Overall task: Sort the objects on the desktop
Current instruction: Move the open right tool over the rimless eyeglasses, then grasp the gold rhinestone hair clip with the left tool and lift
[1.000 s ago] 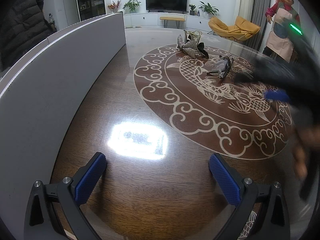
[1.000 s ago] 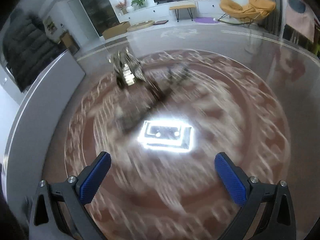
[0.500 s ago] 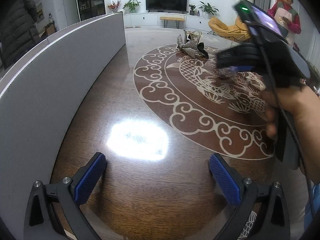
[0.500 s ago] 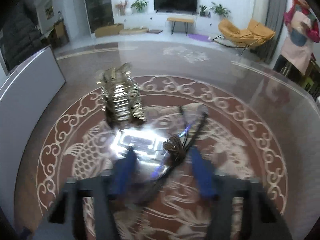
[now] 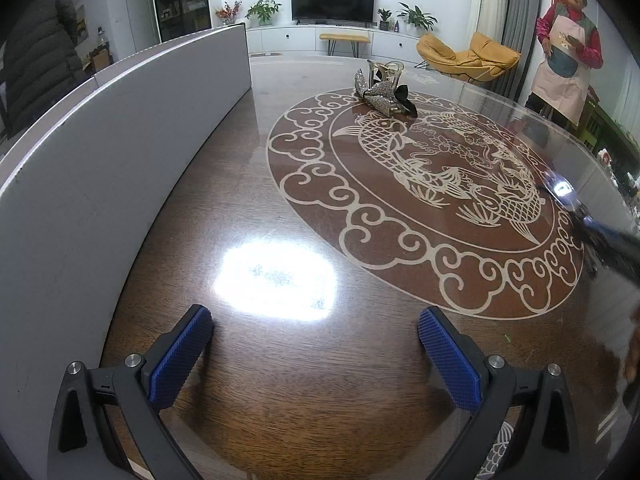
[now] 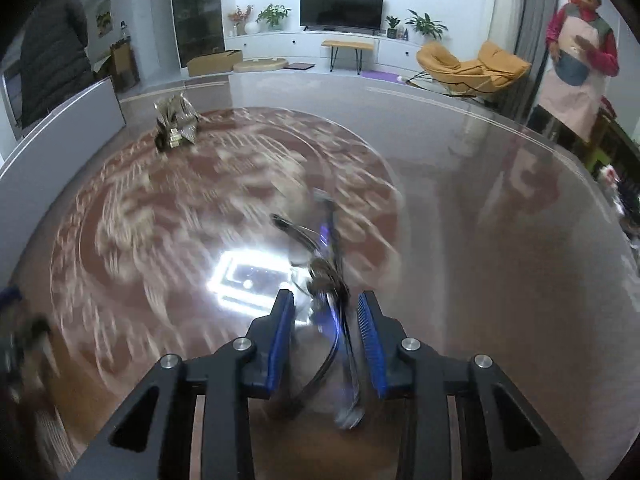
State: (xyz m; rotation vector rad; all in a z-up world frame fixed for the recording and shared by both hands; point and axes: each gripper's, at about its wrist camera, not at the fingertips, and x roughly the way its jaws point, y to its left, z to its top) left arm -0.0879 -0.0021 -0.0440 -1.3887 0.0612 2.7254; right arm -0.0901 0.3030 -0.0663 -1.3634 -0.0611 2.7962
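Observation:
A pair of dark-framed glasses (image 6: 332,264) sits between the blue pads of my right gripper (image 6: 326,300). Its jaws are closing and grip the frame, which hangs clear of the table, blurred by motion. In the left wrist view the glasses (image 5: 560,189) and the right gripper (image 5: 596,236) show as a dark smear at the right edge. A silver sequined bow ornament (image 5: 380,92) lies at the far rim of the carp medallion, also seen as the ornament (image 6: 176,126) at upper left. My left gripper (image 5: 316,316) hovers open over bare wood, holding nothing.
A round dark wooden table (image 5: 280,380) with a red carp medallion (image 5: 420,184) carries everything. A tall grey partition board (image 5: 120,140) runs along its left side. A person in an apron (image 5: 564,60) stands beyond the far right edge.
My right gripper went from wide open to closed on the glasses, which left their spot near the medallion's middle and travelled right. The left gripper has not moved.

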